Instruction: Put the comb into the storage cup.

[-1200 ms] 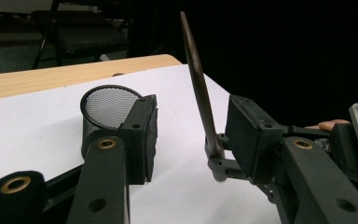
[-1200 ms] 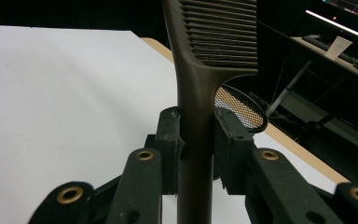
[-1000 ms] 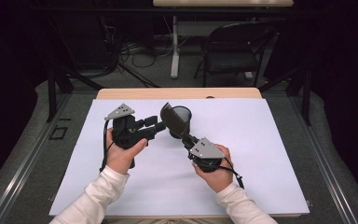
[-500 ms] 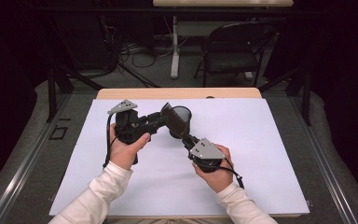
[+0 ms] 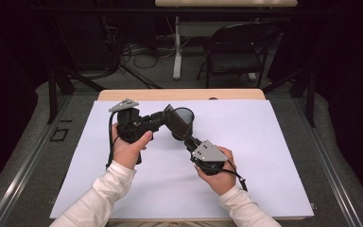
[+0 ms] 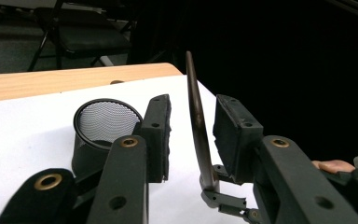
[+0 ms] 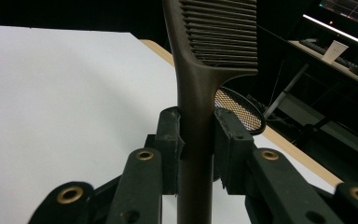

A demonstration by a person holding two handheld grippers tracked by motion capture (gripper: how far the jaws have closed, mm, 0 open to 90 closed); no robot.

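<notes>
Beside the mesh cup [image 6: 103,122], right gripper [image 7: 196,140] clamps the comb [image 7: 214,35] handle; left gripper [image 6: 192,133] jaws apart around the comb.

Comb [image 7: 214,56] cut off by the top and bottom edges in the right gripper view; mesh cup [image 7: 242,114] mostly hidden behind comb and jaws.

black folding chair [image 5: 246,52], floor cables [image 5: 142,49], far table [image 5: 227,3]
</notes>
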